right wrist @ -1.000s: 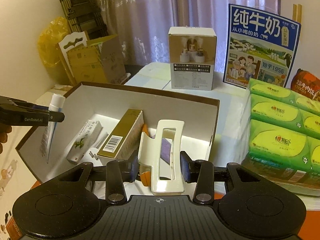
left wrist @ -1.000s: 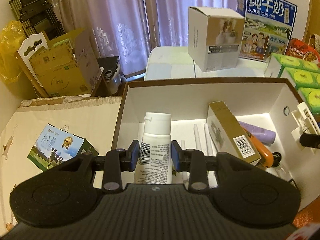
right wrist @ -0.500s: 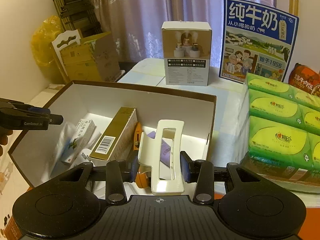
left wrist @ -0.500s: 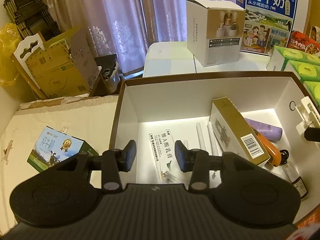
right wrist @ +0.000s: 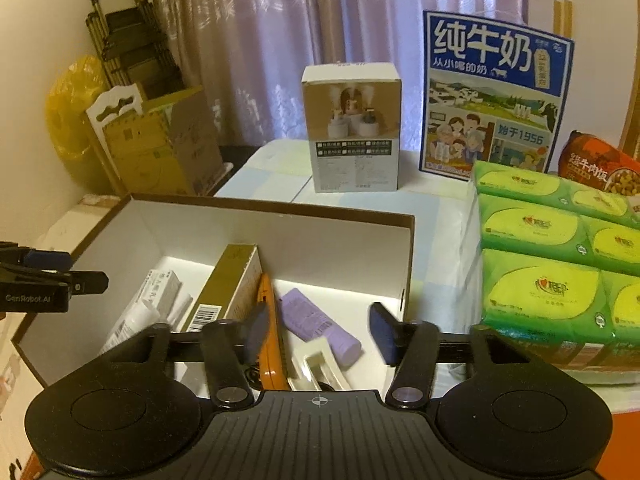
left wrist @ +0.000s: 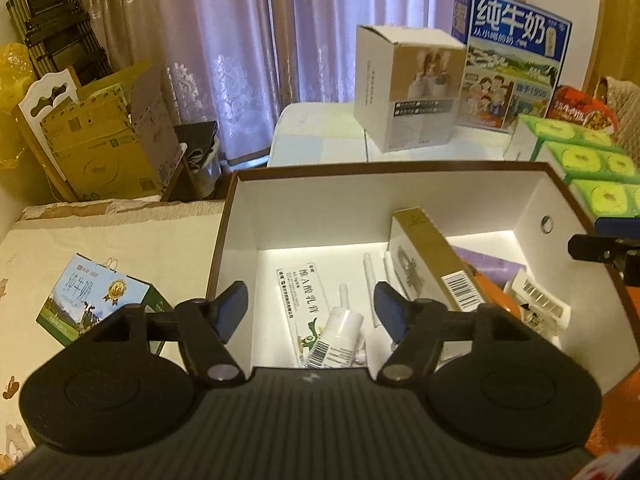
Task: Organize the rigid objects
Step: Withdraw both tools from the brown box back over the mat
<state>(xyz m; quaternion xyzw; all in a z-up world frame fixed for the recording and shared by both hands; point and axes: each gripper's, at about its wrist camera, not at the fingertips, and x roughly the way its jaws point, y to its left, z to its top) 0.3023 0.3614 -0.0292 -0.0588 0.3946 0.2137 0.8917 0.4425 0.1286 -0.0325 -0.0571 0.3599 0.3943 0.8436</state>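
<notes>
A white box with a brown rim (left wrist: 384,168) holds a gold carton (left wrist: 432,256), a purple tube (right wrist: 316,326), an orange tool (right wrist: 270,340) and a flat medicine pack (left wrist: 300,292). My left gripper (left wrist: 311,312) hangs over the box's left part, its jaws opening and empty. The white tube (left wrist: 340,336) lies loose on the box floor below it. My right gripper (right wrist: 320,330) is over the right end, its jaws also opening with nothing pressed. The white hair claw clip (right wrist: 320,364) lies in the box beneath it.
Green tissue packs (right wrist: 560,240) are stacked right of the box. A white product box (right wrist: 352,128) and a blue milk carton (right wrist: 492,100) stand behind it. A small milk carton (left wrist: 92,300) lies on the cloth at left. Cardboard boxes (left wrist: 100,148) lean at the far left.
The left gripper let go of the white tube, which dropped into the box. The right gripper released the hair clip, which now lies in the box. Both pairs of jaws spread wider.
</notes>
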